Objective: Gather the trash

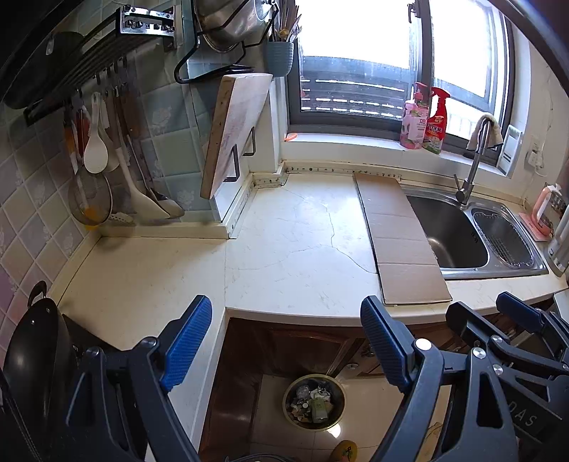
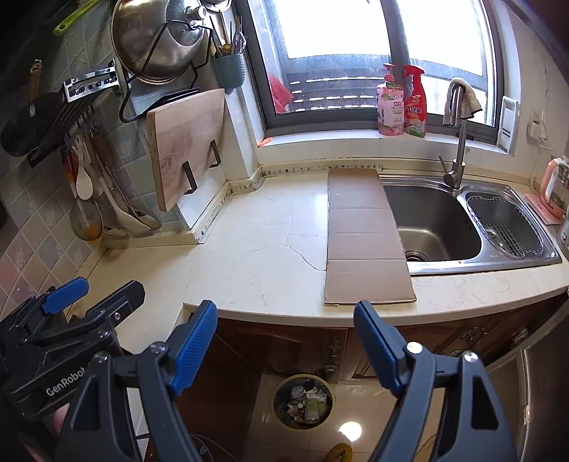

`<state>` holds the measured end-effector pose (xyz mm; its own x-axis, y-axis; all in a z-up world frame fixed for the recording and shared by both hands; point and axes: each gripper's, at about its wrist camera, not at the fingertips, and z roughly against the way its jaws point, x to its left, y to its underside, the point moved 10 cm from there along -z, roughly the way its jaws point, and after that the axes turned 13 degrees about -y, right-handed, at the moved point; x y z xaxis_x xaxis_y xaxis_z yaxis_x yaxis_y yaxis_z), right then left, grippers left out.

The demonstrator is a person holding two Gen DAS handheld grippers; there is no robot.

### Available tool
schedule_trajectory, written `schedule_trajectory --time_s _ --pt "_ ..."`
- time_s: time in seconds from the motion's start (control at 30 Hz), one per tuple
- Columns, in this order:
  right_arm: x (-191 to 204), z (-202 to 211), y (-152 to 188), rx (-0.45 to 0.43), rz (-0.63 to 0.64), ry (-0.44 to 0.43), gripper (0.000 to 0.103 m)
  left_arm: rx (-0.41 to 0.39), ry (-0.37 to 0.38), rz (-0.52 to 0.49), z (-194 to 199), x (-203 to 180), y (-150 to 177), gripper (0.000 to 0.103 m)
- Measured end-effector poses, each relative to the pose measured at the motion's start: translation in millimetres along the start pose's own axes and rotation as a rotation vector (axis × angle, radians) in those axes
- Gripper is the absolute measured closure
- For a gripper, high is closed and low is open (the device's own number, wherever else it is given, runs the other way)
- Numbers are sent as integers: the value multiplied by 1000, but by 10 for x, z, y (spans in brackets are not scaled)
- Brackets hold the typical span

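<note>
I hold my left gripper (image 1: 286,341) and right gripper (image 2: 284,341) spread wide with nothing between them, above the near counter (image 1: 291,256) edge; the trash bin (image 2: 304,403) sits on the floor below, full

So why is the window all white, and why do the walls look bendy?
In the left wrist view the window is blown out by daylight, so nothing outside shows; the fisheye lens curves the counter edge and darkens the corners. In the right wrist view the window is just as washed out, and a bright glare spot shines on the floor tiles beside the trash bin.
</note>
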<state>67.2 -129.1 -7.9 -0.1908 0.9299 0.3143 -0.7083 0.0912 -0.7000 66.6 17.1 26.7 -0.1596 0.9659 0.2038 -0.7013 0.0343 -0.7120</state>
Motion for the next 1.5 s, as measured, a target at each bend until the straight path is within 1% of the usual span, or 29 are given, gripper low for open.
schedule_trajectory --time_s 0.37,0.57,0.87,1.5 --pt "-28 -49 -5 -1 -13 16 23 9 -8 -2 -115 39 -43 19" --pt "-32 -41 -27 -6 -12 18 23 -2 -13 -2 -131 33 -62 19" --pt "-24 -20 -15 -9 -16 24 23 -5 -14 -2 -69 -18 -26 19" --pt "9 5 29 -10 -10 29 23 2 -17 1 -51 20 14 19"
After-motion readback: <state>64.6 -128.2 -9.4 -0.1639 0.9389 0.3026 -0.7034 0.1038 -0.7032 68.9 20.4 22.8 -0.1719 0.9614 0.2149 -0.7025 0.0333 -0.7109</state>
